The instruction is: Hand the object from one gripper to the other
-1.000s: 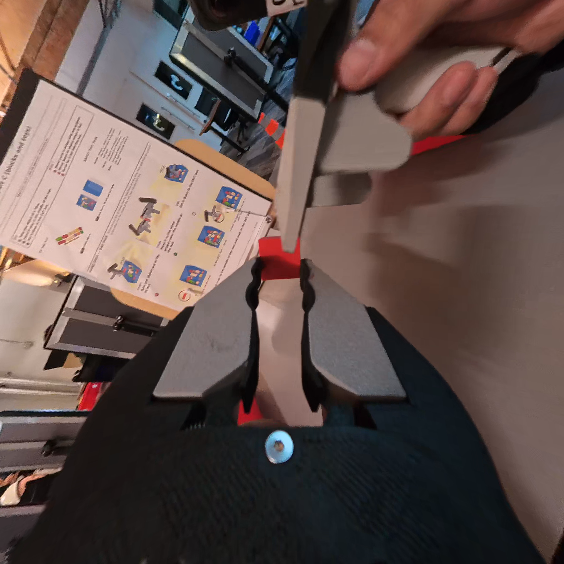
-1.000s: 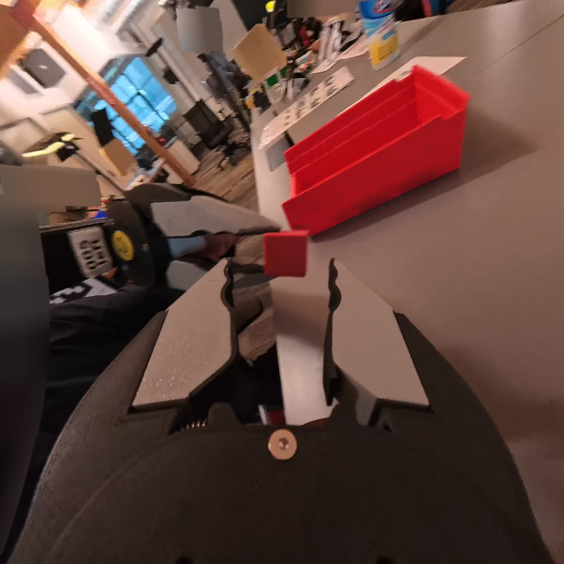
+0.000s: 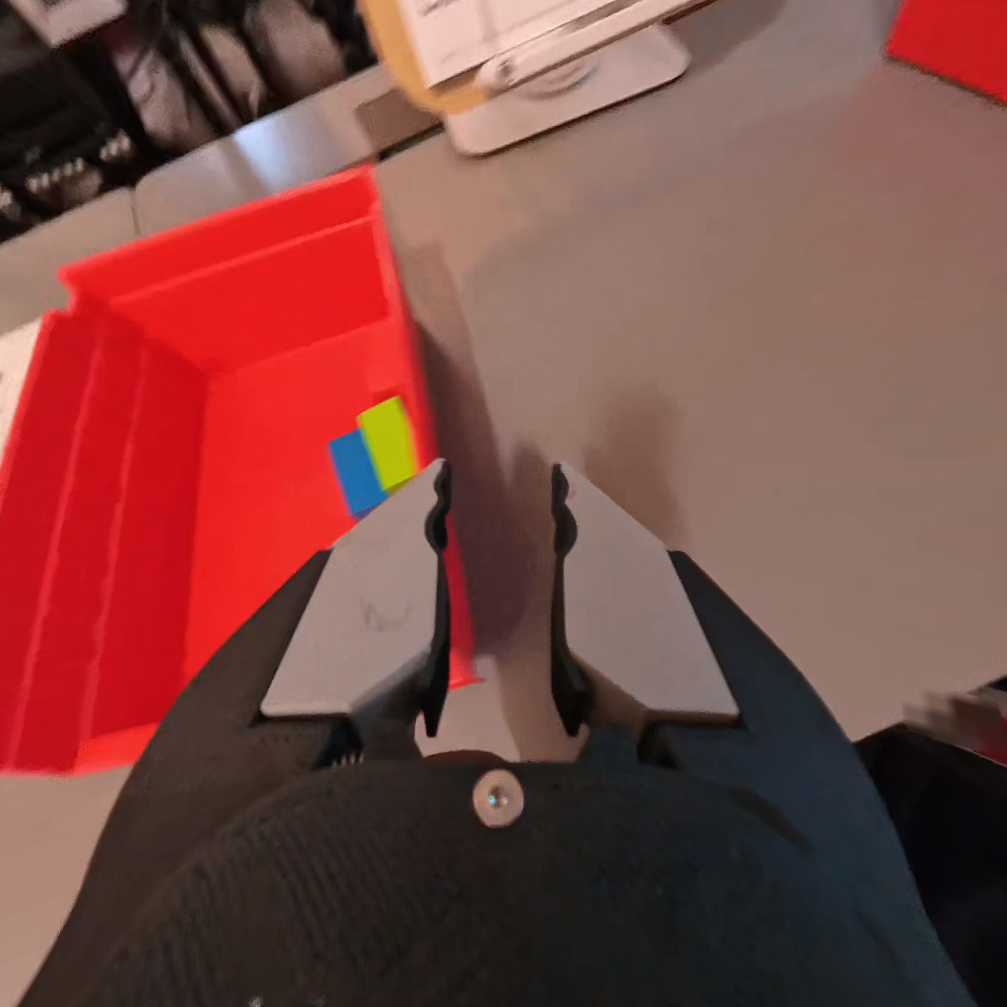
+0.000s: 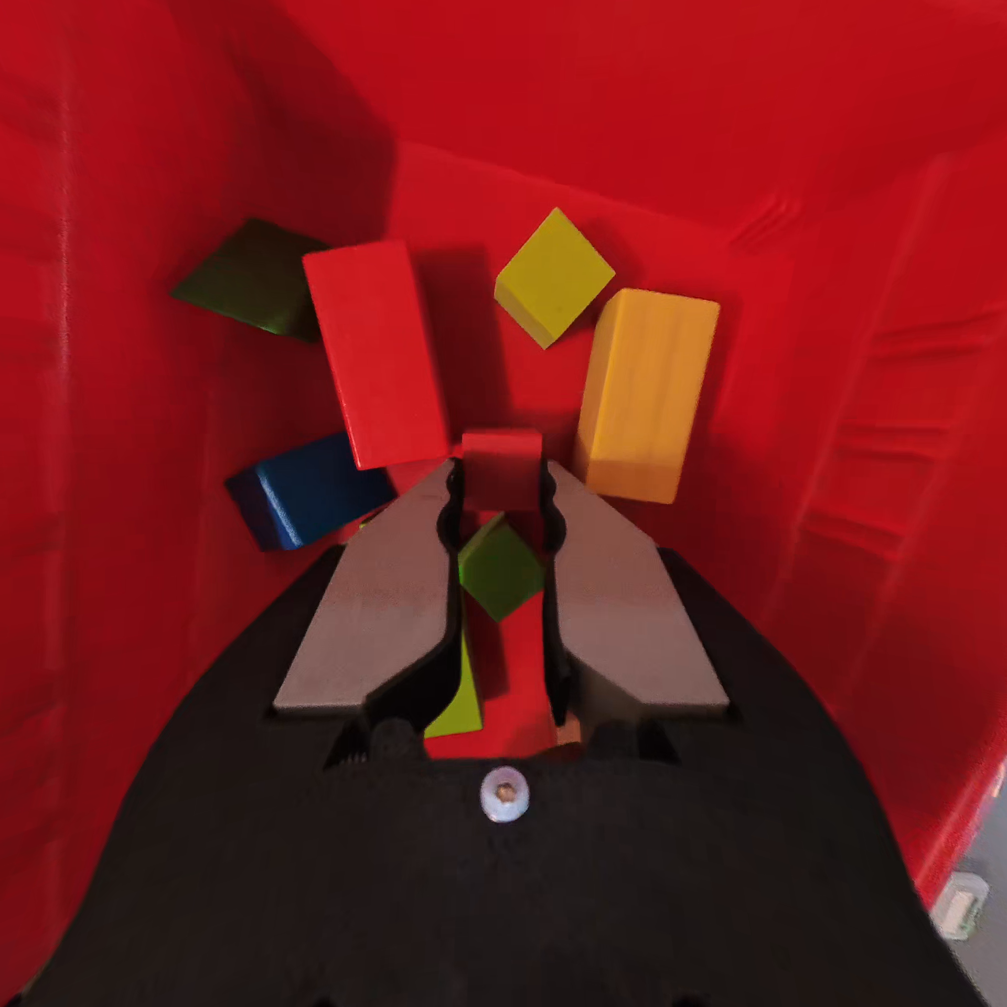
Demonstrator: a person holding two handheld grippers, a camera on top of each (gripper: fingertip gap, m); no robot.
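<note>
Over a plain grey tabletop point(image 3: 735, 327) beside the glossy red plastic bin point(image 3: 163, 436), the left gripper point(image 3: 498, 479) now sits spread with nothing between its pads, having given up the small red wooden cube point(image 4: 501, 468) it pinched a second ago. So the handoff looks done: the right gripper point(image 4: 500, 473), wide open back then, is now clamped on that smooth, square-edged cube inside the bin, above loose painted blocks point(image 4: 643, 392).

Inside the bin point(image 4: 817, 163), the small cube point(image 4: 501, 468) is sitting between the right gripper's point(image 4: 501, 479) fingertips, with one long block point(image 4: 376, 354) lying to its left, another point(image 4: 643, 392) to its right, while the left gripper point(image 3: 498, 490) is hovering over the table point(image 3: 708, 327) just right of the bin.
</note>
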